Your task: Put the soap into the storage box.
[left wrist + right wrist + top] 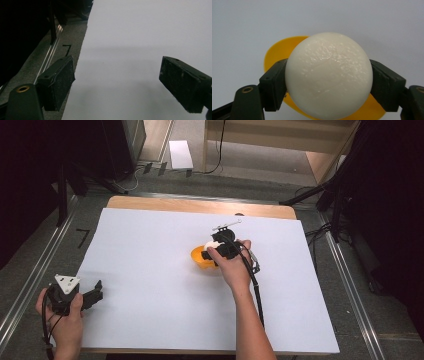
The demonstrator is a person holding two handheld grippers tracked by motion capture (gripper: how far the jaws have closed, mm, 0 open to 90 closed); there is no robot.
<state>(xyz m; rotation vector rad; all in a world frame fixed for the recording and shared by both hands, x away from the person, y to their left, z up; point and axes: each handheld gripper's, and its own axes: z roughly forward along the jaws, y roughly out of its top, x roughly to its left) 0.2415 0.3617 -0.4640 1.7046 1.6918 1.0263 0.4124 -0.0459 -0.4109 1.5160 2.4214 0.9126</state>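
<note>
Right gripper view: the right gripper (329,82) clamps a white ball (329,75) between both jaws, directly above an orange bowl (278,51) on the white sheet (150,250), right of the bench's centre. At 7 o'clock, the left gripper (117,83) rests released, jaws apart.

white sheet (150,250) over wooden table (200,205), grey floor (250,185)

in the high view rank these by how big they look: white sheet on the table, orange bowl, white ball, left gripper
1. White sheet, by far the largest.
2. Left gripper, partly hidden by the hand.
3. Orange bowl, partly hidden by the right gripper; close to the left gripper, so that order is unsure.
4. White ball, smallest.
</note>
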